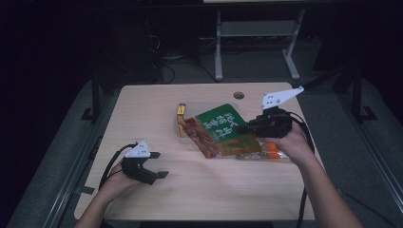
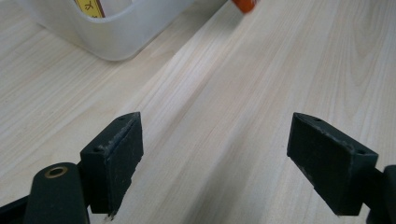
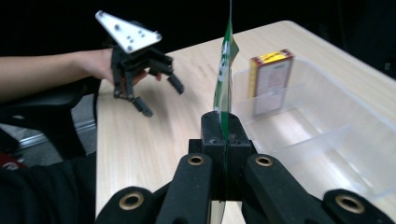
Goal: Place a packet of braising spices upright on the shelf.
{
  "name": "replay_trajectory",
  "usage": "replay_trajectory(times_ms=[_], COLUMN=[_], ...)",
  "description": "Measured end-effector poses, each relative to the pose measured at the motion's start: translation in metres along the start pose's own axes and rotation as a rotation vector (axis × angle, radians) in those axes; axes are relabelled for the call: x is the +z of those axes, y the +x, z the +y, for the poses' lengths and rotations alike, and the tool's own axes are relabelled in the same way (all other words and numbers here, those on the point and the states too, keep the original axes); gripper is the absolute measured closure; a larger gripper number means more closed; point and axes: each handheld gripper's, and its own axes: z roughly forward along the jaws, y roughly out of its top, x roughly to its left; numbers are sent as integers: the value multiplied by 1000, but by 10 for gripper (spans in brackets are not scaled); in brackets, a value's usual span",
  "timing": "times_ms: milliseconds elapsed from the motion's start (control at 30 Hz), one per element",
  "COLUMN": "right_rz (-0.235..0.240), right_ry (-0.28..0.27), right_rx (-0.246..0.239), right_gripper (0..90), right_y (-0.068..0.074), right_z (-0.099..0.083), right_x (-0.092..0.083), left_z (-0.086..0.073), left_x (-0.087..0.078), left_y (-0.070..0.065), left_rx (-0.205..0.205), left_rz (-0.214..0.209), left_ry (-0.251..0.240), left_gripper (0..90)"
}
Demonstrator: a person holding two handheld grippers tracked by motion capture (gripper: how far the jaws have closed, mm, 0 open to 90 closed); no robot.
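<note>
Left gripper [image 1: 154, 166] hovers low near the surface's [image 1: 157, 109] left front edge, fingers spread wide on nothing, bare pale woodgrain all around it. At centre, the clear, smooth-walled plastic bin [image 1: 179, 135] holds a small yellow-topped box [image 1: 181, 110]. Over it, the right gripper [image 3: 224, 133] has its fingers pressed together, pinching the thin edge of the glossy green snack packet [image 1: 223, 126], which hangs above the bin, near the right edge.
</note>
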Motion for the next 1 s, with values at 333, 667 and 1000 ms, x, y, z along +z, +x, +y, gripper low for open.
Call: replay_trajectory(times_ms=[333,667,1000], right_rz=[-61,-125,-165], right_ry=[-18,-11,6], right_rx=[30,52,79], right_gripper=[900,900,900], right_y=[-11,-23,-35], right_z=[26,51,65], right_x=[-11,-8,1], left_z=[-2,-2,-2], left_x=[0,1,2], left_y=[3,3,1], left_rx=[-12,-6,-3], left_rz=[-1,-5,-10], left_ry=[-2,7,14], left_gripper=[180,180,180])
